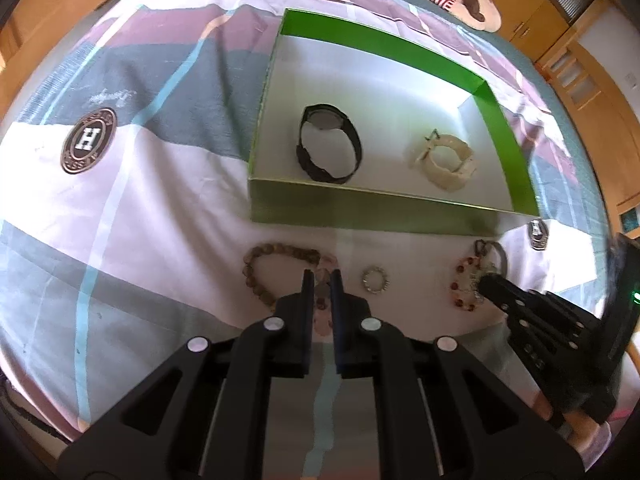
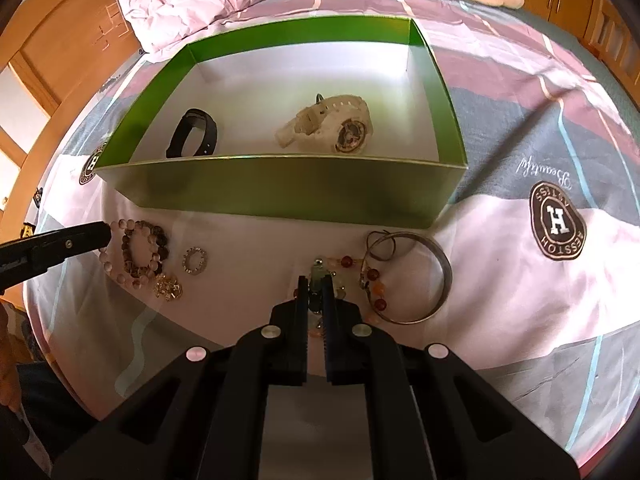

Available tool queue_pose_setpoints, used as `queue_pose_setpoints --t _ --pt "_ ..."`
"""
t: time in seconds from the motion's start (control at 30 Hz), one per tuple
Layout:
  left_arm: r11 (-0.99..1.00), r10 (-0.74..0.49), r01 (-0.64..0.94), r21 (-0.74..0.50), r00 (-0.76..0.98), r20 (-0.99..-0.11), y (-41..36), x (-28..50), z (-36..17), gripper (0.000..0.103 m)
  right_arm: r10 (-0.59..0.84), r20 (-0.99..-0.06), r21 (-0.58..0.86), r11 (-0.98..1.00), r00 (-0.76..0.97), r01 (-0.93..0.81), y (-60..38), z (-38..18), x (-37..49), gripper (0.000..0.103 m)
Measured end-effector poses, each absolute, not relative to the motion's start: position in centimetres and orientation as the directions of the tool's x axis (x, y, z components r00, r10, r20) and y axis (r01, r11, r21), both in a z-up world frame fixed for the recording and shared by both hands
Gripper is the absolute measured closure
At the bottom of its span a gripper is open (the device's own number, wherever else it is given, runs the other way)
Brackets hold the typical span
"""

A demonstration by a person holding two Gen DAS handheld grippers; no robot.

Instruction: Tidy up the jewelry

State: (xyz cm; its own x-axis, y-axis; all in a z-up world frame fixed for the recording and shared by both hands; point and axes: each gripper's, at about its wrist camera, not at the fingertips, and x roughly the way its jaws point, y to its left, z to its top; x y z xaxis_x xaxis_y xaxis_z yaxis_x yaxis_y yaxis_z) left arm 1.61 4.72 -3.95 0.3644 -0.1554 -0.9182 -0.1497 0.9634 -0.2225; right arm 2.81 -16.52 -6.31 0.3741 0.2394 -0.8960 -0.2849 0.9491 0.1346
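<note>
We have both claws closed on beads, low in each wrist view. The left gripper (image 1: 321, 280) has its jaws pinched on the pale pink bead bracelet (image 1: 325, 268), which lies tangled against the brown bead bracelet (image 1: 272, 272) at lower centre. No earlier frame is given, so we speak only of the grip as it stands. The right gripper (image 2: 316, 284) is clamped on the amber bead bracelet (image 2: 360, 276), just beside the silver bangle (image 2: 424, 276) at centre right.

The green box (image 1: 360, 208) sits in the upper middle of both frames, already holding the black watch (image 1: 328, 144) and the white watch (image 1: 444, 160).

To do this step well, we judge we should lift straight up first, slowly, so each strand frees itself from its neighbour; the pink strand could drag the brown one along, and the amber strand looks hooked near the bangle. We then need to clear the near wall of the box before letting go over its bare white floor, away from the watches. The small silver ring (image 1: 375, 279) stays on the bedsheet (image 1: 160, 200) for later
</note>
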Motion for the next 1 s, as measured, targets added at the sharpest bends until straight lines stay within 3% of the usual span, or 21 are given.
queue_pose_setpoints --t 0.47,1.0 --pt "0.984 -0.108 -0.071 -0.165 0.500 -0.859 2.5 0.4 -0.1 0.095 0.309 -0.809 0.141 0.928 0.499 -0.345 -13.8 -3.6 2.1 0.097" --pt "0.988 -0.066 -0.084 -0.128 0.520 -0.851 2.6 0.5 0.0 0.095 0.292 -0.813 0.115 0.929 0.504 -0.353 -13.5 -3.6 1.9 0.097"
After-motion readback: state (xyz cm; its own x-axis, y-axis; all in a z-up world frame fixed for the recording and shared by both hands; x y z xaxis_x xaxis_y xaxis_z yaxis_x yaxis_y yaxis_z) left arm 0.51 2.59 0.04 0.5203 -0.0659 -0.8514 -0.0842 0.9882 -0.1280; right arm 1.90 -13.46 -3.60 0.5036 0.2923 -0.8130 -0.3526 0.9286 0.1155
